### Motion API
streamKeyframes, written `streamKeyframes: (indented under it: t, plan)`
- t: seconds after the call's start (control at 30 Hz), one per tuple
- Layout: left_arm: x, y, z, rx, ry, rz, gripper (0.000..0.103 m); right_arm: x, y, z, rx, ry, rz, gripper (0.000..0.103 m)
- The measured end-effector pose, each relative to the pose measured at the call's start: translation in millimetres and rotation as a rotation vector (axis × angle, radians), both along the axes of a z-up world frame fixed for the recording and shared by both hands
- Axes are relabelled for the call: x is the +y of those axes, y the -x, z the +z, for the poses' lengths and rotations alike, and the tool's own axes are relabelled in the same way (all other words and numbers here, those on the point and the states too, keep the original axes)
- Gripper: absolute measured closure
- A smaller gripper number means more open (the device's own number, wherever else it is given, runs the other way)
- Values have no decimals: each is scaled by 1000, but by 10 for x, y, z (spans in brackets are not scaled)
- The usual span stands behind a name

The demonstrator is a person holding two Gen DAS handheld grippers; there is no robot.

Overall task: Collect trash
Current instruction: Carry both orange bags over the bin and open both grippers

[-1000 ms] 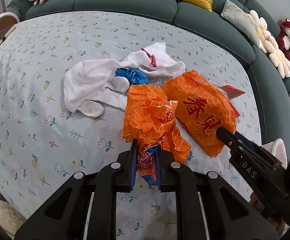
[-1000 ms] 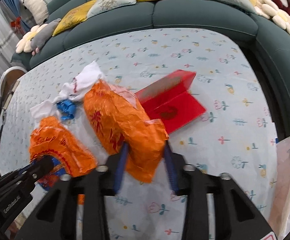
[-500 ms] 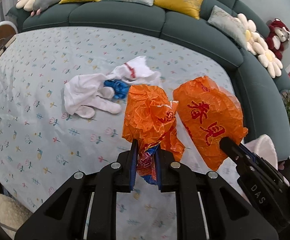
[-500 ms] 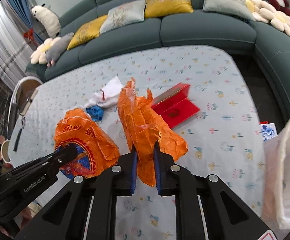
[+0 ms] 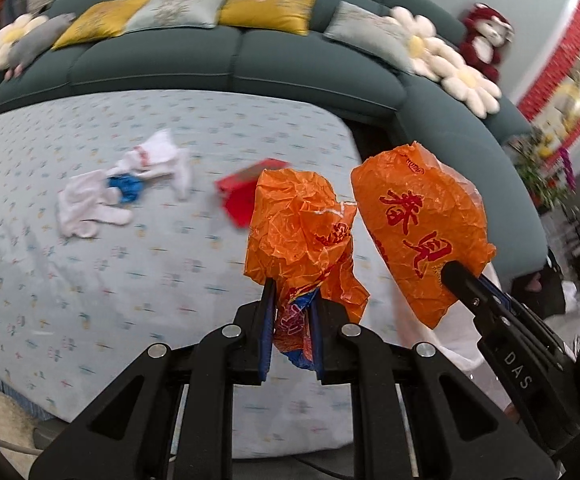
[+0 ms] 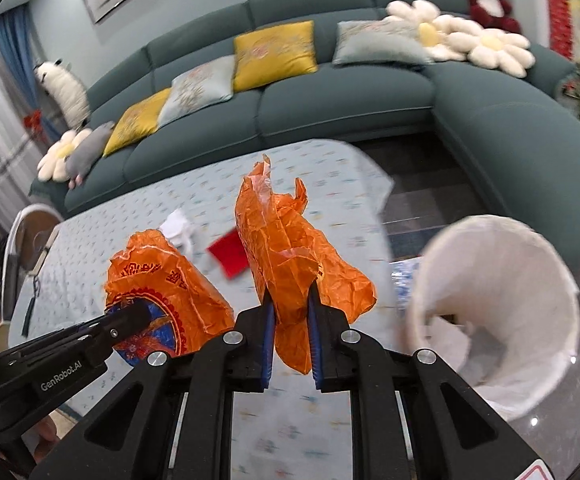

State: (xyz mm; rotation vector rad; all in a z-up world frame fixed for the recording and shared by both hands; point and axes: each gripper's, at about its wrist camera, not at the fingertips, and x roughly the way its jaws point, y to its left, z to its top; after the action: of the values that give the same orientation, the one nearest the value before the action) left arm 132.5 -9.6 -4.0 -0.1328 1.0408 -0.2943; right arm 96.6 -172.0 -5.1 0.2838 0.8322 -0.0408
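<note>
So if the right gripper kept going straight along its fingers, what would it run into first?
Probably the flowered tablecloth past the orange bag that the right gripper clamps. The white-lined bin sits off to the right of that line, though depth is unclear.

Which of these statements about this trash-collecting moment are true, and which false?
1. The left gripper is clamped on an orange wrapper. True.
2. The right gripper is empty. False: it is clamped on an orange bag.
3. The red envelope lies on the table. True.
4. The white-lined bin stands on the sofa. False: it stands on the floor beside the table.
5. The white cloth hangs from a gripper. False: it lies on the table.
</note>
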Motion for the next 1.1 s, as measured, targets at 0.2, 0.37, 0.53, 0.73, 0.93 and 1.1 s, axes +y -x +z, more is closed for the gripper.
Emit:
streamKeyframes:
  t: [0.2, 0.37, 0.53, 0.73, 0.93, 1.1]
  plan:
    - [-529, 162, 69, -19, -4, -100, 88, -536, 329, 26, -13, 1, -111, 89]
    - [-929, 226, 86, -23, 3, -164, 88, -922, 541, -10, -13, 4, -188, 89]
    - [-1285, 232, 56, -20, 2, -219, 88, -1235, 677, -80, -5, 11, -256, 89]
    - [-1662, 203, -48, 3, 10, -272, 88, -1475, 753, -195, 10, -4, -307, 89]
    - [-1875, 170, -111, 16, 7, -296, 88, -1626, 816, -280, 20, -16, -334, 89]
    - [-1944, 143, -142, 10, 4, -295, 76, -1665, 804, -317, 23, -20, -343, 88]
